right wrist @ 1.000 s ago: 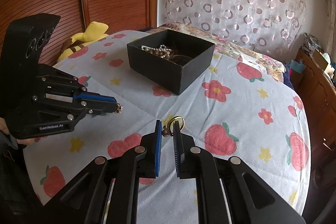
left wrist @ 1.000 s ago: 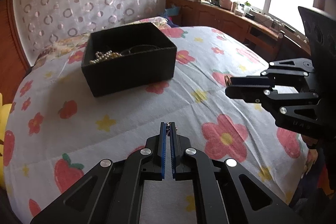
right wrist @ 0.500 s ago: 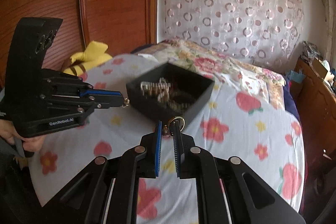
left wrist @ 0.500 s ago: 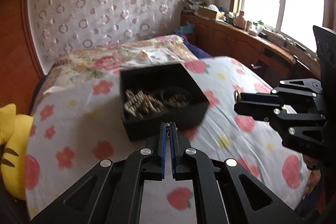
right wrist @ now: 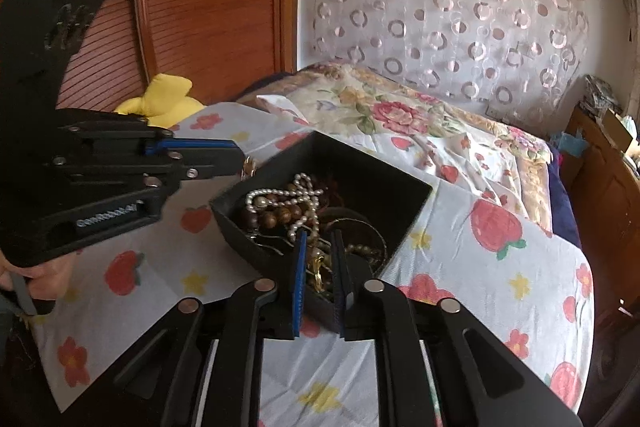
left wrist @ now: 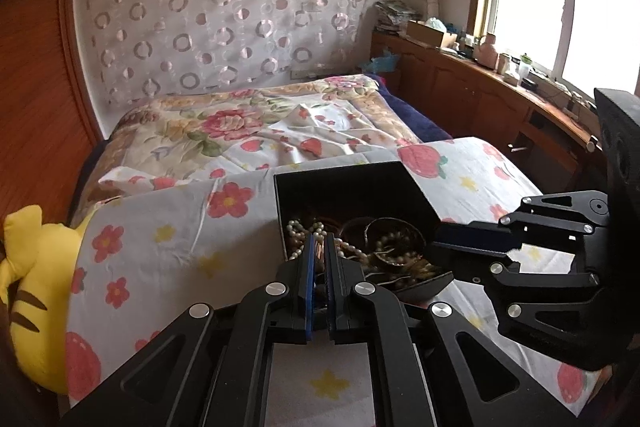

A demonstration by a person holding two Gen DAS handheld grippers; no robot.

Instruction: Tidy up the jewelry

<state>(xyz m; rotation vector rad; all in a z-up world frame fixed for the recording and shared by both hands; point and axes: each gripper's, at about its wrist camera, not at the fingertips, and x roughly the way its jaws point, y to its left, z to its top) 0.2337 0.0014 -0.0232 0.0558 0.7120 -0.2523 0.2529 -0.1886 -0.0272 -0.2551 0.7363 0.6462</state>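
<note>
Both grippers have swung in over the black box (right wrist: 404,195), at 12 o'clock on the bedspread (right wrist: 472,267). The right gripper (right wrist: 319,259) has parted, its gold ring (right wrist: 318,273) dropping among the beads; the left gripper (left wrist: 319,259) stays pinched on a small trinket (right wrist: 250,167), next to drop.

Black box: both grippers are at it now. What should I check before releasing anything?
1. Left gripper clamps the small gold piece: ok.
2. Left tips are over the inside of the black box: cannot tell; the right wrist view shows them at the rim.
3. Right gripper is over the inside of the box: ok.
4. Gold ring between the right fingers is gripped: cannot tell.
5. Box sits flat on the bedspread: ok.
</note>
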